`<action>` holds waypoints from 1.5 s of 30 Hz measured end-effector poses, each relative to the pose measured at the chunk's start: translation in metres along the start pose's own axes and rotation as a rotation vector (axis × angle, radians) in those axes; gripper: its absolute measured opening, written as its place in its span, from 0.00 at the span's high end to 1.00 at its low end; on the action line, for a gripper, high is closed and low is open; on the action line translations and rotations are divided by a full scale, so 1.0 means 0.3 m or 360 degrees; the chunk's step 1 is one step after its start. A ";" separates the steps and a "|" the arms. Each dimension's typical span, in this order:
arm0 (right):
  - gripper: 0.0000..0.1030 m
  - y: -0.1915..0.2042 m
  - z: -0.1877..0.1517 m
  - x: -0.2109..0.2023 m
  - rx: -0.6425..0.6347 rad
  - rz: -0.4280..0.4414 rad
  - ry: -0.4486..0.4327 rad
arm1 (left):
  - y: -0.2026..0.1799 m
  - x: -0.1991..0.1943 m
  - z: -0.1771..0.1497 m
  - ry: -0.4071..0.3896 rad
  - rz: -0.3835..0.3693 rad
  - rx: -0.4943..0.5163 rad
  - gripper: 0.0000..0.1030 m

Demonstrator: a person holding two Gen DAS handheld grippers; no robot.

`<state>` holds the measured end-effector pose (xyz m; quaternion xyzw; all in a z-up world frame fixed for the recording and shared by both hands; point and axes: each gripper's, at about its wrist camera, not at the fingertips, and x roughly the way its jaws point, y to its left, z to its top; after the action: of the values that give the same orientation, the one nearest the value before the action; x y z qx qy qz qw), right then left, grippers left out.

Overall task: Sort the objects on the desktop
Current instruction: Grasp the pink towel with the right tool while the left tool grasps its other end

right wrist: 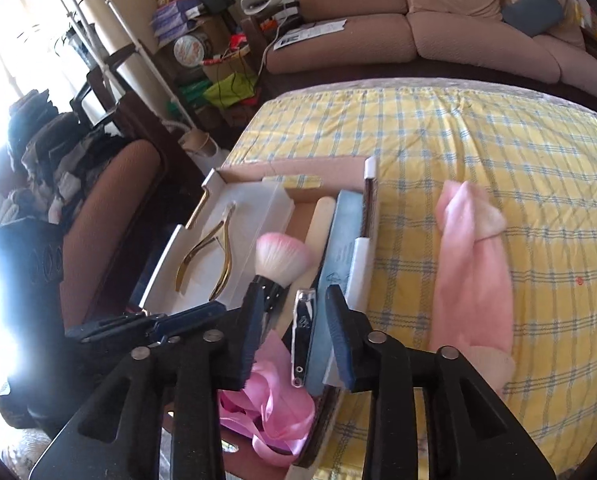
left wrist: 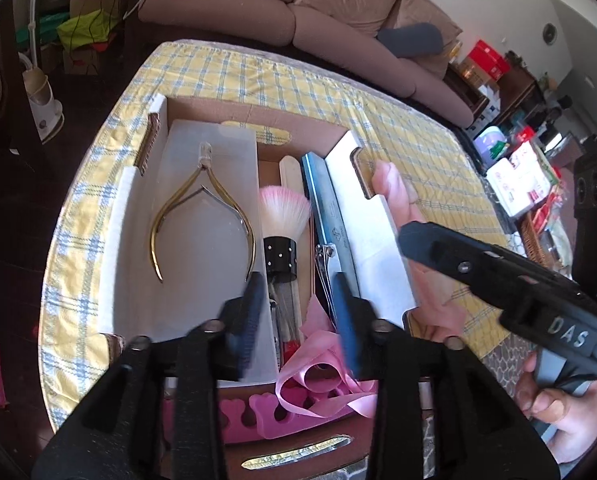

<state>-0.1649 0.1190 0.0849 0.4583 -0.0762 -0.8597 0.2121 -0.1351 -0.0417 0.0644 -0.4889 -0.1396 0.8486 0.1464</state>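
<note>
A cardboard box (left wrist: 214, 110) on the yellow checked table holds gold cuticle nippers (left wrist: 202, 216) on a white tray, a pink-tipped brush (left wrist: 284, 216), a blue nail file (left wrist: 322, 200), nail clippers (left wrist: 330, 268), a wooden stick (left wrist: 290, 170) and pink ribbon (left wrist: 318, 364). My left gripper (left wrist: 298, 312) is open above the box's near end, over the brush handle. My right gripper (right wrist: 294, 332) is open over the clippers (right wrist: 302, 332) and ribbon (right wrist: 270, 408). The right gripper's body (left wrist: 498, 280) shows at right in the left wrist view. A pink object (right wrist: 474, 280) lies right of the box.
Pink toe separators (left wrist: 266, 412) and a patterned file (left wrist: 298, 450) lie at the box's near edge. A brown sofa (left wrist: 338, 8) stands behind the table. Cluttered shelves (left wrist: 518, 152) stand on the right, boxes and a chair (right wrist: 98, 208) on the left.
</note>
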 end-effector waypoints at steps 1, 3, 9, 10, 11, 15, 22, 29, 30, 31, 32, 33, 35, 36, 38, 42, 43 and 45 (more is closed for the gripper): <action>0.56 -0.009 0.003 -0.019 0.0010 -0.0009 -0.0020 | -0.002 -0.006 0.003 -0.0003 0.0010 0.0008 0.53; 0.47 -0.030 0.010 -0.054 0.0036 -0.0017 -0.0053 | -0.015 -0.019 0.005 -0.0016 0.0027 0.0021 0.42; 0.12 -0.100 0.005 -0.134 0.0101 -0.0078 -0.0117 | -0.034 -0.062 0.015 -0.0064 -0.0005 0.0014 0.00; 0.09 -0.111 0.004 -0.144 0.0104 -0.0091 -0.0125 | -0.045 -0.066 0.019 -0.0069 -0.0005 0.0024 0.00; 0.09 -0.128 0.001 -0.156 0.0113 -0.0113 -0.0138 | -0.056 -0.071 0.022 -0.0071 -0.0011 0.0035 0.00; 0.09 -0.219 -0.024 -0.169 0.0165 -0.0213 -0.0145 | -0.118 -0.076 0.044 -0.0078 -0.0042 0.0070 0.00; 0.09 -0.306 -0.134 -0.125 0.0128 -0.0368 -0.0043 | -0.280 -0.013 0.121 -0.0028 -0.0079 0.0193 0.00; 0.09 -0.331 -0.245 -0.119 0.0087 -0.0358 -0.0020 | -0.469 0.185 0.209 0.0113 -0.0018 0.0329 0.00; 0.09 -0.328 -0.251 -0.116 0.0080 -0.0339 -0.0020 | -0.493 0.226 0.227 0.0140 0.0014 0.0354 0.00; 0.09 -0.327 -0.258 -0.114 0.0071 -0.0315 -0.0021 | -0.513 0.264 0.244 0.0167 0.0033 0.0370 0.00; 0.09 -0.327 -0.263 -0.111 0.0064 -0.0310 -0.0024 | -0.523 0.295 0.252 0.0191 0.0044 0.0372 0.03; 0.10 -0.324 -0.264 -0.109 0.0062 -0.0307 -0.0024 | -0.534 0.332 0.268 0.0212 0.0065 0.0372 0.06; 0.15 -0.327 -0.268 -0.106 0.0074 -0.0285 -0.0036 | -0.546 0.398 0.296 0.0259 0.0083 0.0338 0.13; 0.17 -0.330 -0.269 -0.104 0.0086 -0.0273 -0.0043 | -0.550 0.424 0.304 0.0277 0.0092 0.0334 0.13; 0.18 -0.332 -0.270 -0.094 0.0097 -0.0260 -0.0039 | -0.558 0.471 0.321 0.0292 0.0139 0.0352 0.13; 0.20 -0.346 -0.275 -0.074 0.0141 -0.0247 -0.0040 | -0.553 0.545 0.338 0.0355 0.0184 0.0340 0.13; 0.25 -0.353 -0.276 -0.070 0.0162 -0.0239 -0.0044 | -0.550 0.561 0.336 0.0379 0.0192 0.0340 0.13; 0.32 -0.365 -0.279 -0.060 0.0189 -0.0233 -0.0036 | -0.542 0.590 0.328 0.0417 0.0227 0.0343 0.13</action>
<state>-0.1198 0.2304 0.0152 0.4647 -0.0956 -0.8721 0.1203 -0.2875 0.1664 0.0341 -0.5854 0.0074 0.7959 0.1543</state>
